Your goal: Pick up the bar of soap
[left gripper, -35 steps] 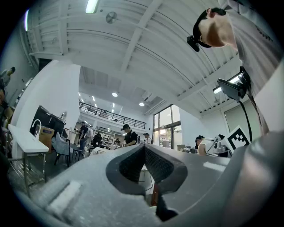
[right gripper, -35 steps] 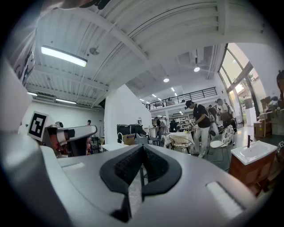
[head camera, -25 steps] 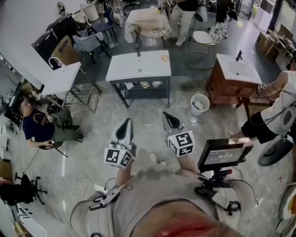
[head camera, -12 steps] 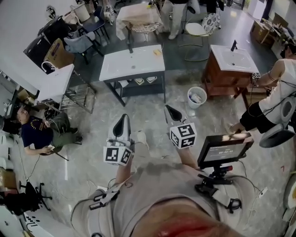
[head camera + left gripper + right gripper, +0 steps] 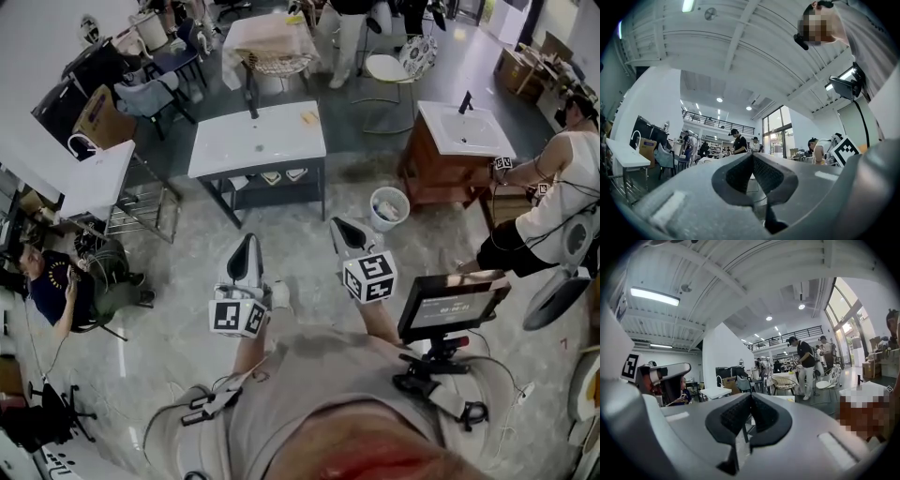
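Observation:
A small yellow bar of soap lies near the right back corner of a white-topped sink table, well ahead of me across the floor. My left gripper and right gripper are held side by side at waist height, pointing towards that table and far short of it. In the left gripper view the left gripper is shut with nothing between its pads. The right gripper is shut and empty too, and past its jaws the soap shows as a yellow speck on the table.
A wooden vanity with a white basin stands to the right, with a white bin on the floor in front of it. A person stands at the far right, another sits on the floor at left. A screen on a stand is at my right.
The white table, the vanity and the bin have slid left and slightly down in the head view. Both grippers keep their pose and stay shut.

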Available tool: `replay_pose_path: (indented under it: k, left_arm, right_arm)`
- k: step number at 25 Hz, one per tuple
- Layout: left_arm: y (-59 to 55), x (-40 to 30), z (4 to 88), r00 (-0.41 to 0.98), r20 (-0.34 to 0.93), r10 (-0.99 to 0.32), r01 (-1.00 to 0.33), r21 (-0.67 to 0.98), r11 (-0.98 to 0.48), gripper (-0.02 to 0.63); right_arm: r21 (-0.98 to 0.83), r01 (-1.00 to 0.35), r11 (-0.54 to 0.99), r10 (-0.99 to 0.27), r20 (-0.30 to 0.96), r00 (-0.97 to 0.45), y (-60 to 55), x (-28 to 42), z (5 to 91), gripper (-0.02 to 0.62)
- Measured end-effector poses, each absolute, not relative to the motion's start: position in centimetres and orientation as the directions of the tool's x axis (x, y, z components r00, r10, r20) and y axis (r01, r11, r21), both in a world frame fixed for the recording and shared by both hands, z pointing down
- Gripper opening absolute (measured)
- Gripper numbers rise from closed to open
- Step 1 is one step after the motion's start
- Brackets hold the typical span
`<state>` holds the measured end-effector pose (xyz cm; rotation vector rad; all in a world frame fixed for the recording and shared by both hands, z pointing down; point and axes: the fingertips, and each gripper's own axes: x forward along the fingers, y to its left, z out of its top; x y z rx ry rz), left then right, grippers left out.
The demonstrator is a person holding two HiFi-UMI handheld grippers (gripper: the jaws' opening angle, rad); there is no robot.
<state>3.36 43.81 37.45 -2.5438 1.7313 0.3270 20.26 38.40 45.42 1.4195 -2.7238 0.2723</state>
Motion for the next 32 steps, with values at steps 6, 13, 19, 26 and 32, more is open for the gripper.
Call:
replay_pose_path:
  k: [6, 13, 19, 26, 32]
  left_arm:
    - [39.2, 0.2, 39.0, 0.338, -0.208, -0.918, -0.928, 0.093, -0.362, -0.006]
    - [32.3, -4.0, 39.0, 0.352, -0.196, -0.915, -0.915, 0.134, -0.381, -0.006]
    - [26.3, -8.0, 37.8, 0.38, -0.188, -0.906, -0.899, 0.158, -0.409, -0.006]
    - [20.6, -11.2, 39.0, 0.422, -0.21, -0.882, -0.872, 0.171, -0.458, -0.006]
    - [16.4, -12.3, 40.7, 0.477, -0.192, -0.858, -0.836, 0.202, -0.51, -0.006]
  right_arm:
    - [-0.105, -0.804, 0.585, -0.792, 0.136, -0.595, 34.1, 17.0, 45.3, 0.003]
    - [-0.103, -0.814, 0.572, -0.799, 0.154, -0.581, 27.6, 12.9, 45.3, 0.003]
    - [-0.094, -0.832, 0.546, -0.821, 0.137, -0.554, 22.3, 9.0, 43.6, 0.003]
    - [-0.069, -0.875, 0.479, -0.871, 0.09, -0.483, 17.6, 6.9, 42.7, 0.003]
    - [-0.048, -0.902, 0.43, -0.893, 0.123, -0.433, 15.2, 5.8, 43.5, 0.002]
